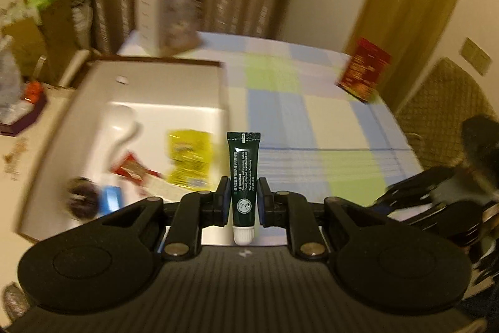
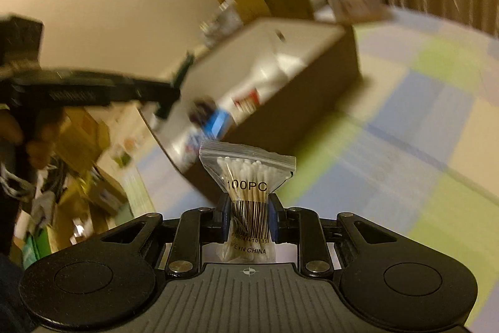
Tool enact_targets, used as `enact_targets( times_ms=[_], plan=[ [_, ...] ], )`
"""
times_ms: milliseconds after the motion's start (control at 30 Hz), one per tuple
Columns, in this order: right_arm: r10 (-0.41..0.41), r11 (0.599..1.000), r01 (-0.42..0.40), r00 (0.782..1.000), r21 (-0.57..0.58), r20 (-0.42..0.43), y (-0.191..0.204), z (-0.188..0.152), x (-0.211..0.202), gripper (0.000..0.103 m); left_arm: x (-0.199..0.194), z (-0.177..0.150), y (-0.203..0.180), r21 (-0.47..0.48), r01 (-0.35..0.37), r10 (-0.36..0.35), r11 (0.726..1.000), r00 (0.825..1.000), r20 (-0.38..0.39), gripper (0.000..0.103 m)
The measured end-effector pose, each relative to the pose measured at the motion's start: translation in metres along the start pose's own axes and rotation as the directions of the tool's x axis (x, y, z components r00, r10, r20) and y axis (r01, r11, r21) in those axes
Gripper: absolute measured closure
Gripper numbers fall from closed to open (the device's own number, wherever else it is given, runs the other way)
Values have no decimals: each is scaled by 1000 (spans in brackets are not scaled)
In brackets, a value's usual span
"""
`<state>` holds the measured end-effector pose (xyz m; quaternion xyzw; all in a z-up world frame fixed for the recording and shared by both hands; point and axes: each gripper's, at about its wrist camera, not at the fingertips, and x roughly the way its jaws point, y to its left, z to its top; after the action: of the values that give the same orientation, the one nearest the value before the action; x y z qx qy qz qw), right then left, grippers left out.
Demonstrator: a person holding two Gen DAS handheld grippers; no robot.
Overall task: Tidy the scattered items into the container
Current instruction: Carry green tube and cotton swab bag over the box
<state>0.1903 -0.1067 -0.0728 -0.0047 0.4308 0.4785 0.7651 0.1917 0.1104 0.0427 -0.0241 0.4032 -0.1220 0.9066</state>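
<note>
The left gripper (image 1: 242, 202) has its jaws pinching a dark green tube (image 1: 242, 173) near the cap end, crimped end pointing to twelve o'clock, so it can drop in lengthwise. The right gripper (image 2: 248, 217) has its jaws pinching a small bag of cotton swabs (image 2: 248, 177) at the barcode, with the zip edge uppermost. The container, a shallow white-lined box (image 1: 199, 66), lies at ten o'clock in the left view on the checked desk (image 1: 312, 102). It already holds what appears, through blur, to be a yellow packet (image 1: 188, 158) and other small items. Both loads look ready for release over the box.
</note>
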Motion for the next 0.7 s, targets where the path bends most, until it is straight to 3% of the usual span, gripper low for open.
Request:
enact_targets(
  times_ms=[333, 700],
  plan=[
    [12, 998, -8, 998, -67, 66, 37, 64, 44, 77, -10, 7, 80, -49, -84, 85, 995, 996, 8, 90],
    [-103, 985, 111, 993, -130, 62, 18, 126, 113, 77, 41, 36, 118, -8, -22, 22, 1000, 999, -34, 90]
  ],
)
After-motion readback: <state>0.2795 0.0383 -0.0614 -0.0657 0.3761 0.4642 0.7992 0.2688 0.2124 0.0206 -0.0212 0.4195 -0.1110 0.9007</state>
